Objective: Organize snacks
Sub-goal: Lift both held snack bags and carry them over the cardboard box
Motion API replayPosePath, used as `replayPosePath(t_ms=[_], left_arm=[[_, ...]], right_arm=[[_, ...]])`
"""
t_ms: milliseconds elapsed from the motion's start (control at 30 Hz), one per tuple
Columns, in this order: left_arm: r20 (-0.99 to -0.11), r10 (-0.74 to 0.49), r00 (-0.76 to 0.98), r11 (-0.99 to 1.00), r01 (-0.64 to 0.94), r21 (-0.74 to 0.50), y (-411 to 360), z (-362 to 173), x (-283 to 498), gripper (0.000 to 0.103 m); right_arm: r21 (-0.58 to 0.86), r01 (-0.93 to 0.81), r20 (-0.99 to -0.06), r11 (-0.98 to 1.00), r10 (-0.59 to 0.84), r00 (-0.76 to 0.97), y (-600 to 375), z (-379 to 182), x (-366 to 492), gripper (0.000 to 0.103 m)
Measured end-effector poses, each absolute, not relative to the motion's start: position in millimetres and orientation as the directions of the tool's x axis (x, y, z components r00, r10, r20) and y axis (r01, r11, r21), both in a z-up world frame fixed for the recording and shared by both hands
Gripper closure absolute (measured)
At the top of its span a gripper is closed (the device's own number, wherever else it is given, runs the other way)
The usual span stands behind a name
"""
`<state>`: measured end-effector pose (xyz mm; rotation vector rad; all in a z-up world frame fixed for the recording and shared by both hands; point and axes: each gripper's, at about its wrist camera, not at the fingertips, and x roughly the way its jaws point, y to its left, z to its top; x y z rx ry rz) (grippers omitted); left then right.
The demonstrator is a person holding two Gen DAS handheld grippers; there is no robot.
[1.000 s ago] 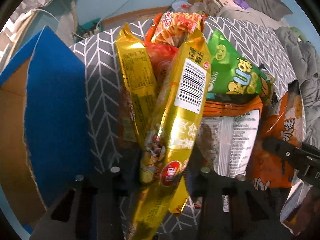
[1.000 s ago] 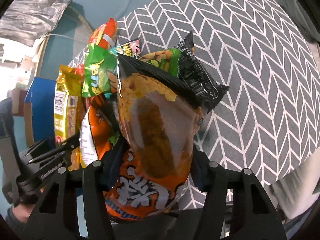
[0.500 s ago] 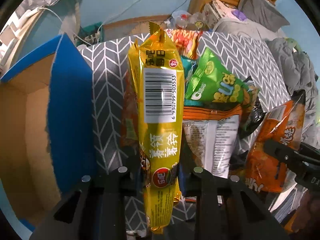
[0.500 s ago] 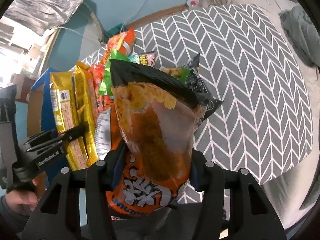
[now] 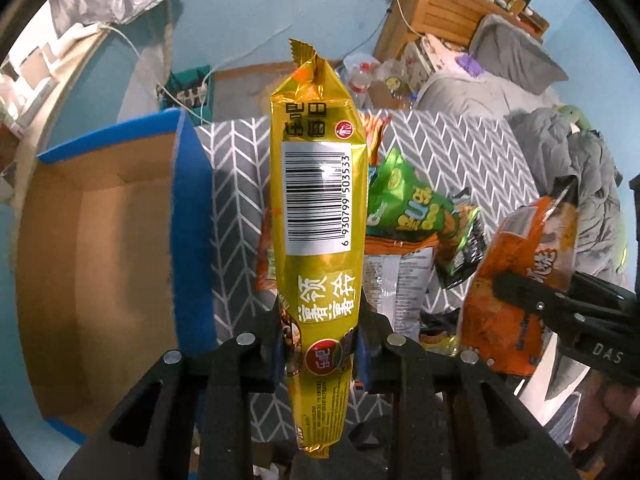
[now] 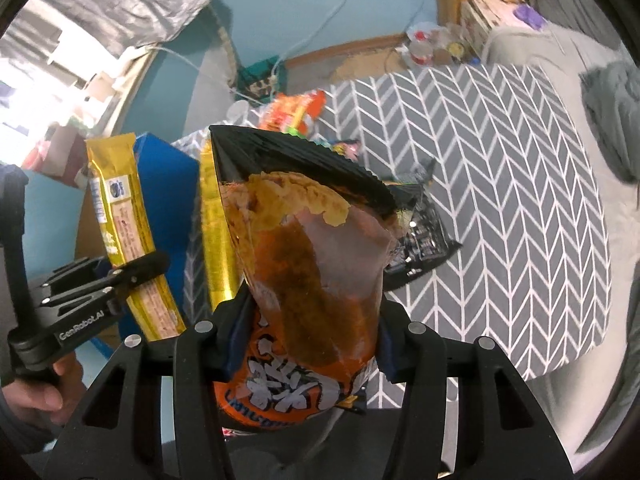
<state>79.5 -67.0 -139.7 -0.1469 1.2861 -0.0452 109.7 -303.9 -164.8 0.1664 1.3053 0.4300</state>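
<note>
L gripper point(image 5: 320, 344) is clamped on the lower part of a long gold snack pack point(image 5: 318, 216), held upright w/ barcode facing the cam, clear of the surface. In the R wrist view the same L gripper point(image 6: 120, 276) shows at far left, pinching that gold pack point(image 6: 128, 236) from the side, w/ the person's hand point(image 6: 36, 384) below it.

R gripper point(image 6: 308, 332) is squeezed onto an orange chip bag point(image 6: 304, 280) w/ a clear window & black top seal, also lifted off the cloth. In the L view the R gripper point(image 5: 516, 292) sits at the right edge, biting the orange bag point(image 5: 520, 280) mid-body.

Below & behind both: table w/ a grey chevron cloth point(image 6: 500, 200). Remaining snack pile sits toward the cloth's left side: a white-backed pack point(image 5: 400, 280) nearest, a green bag point(image 5: 412, 204) partly on top of it, a black-edged bag point(image 5: 468, 248) just beside the green one, and an orange-red pack point(image 6: 296, 110) near the far edge. A 2nd gold pack point(image 6: 216, 240) lies at the pile's left.

Left of the cloth edge: open cardboard box point(image 5: 92, 248) w/ blue outer faces, brown inside. Nothing visible in the part of the interior that shows.

Farther back: blue wall, wooden furniture point(image 5: 444, 12), grey bedding point(image 5: 516, 64).
</note>
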Motion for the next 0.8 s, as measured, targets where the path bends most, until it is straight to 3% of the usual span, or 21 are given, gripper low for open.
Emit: replayPosePath(t_ms=[500,800], left_arm=[[-0.921,-0.103,0.375,0.964,-0.189,-0.185,-1.4,-85.9,43.9,0.075],[-0.924,-0.044,0.379,0.928,-0.327,-0.178,46.1,-87.9,24.8,0.075]], right_arm=[[0.387,-0.371,-0.862,0.844,0.474,0.18,-233.2,-122.9,119.1,0.052],[0.406,-0.474,-0.846,0.781,0.517,0.127,-179.3,-115.2,121.0,0.053]])
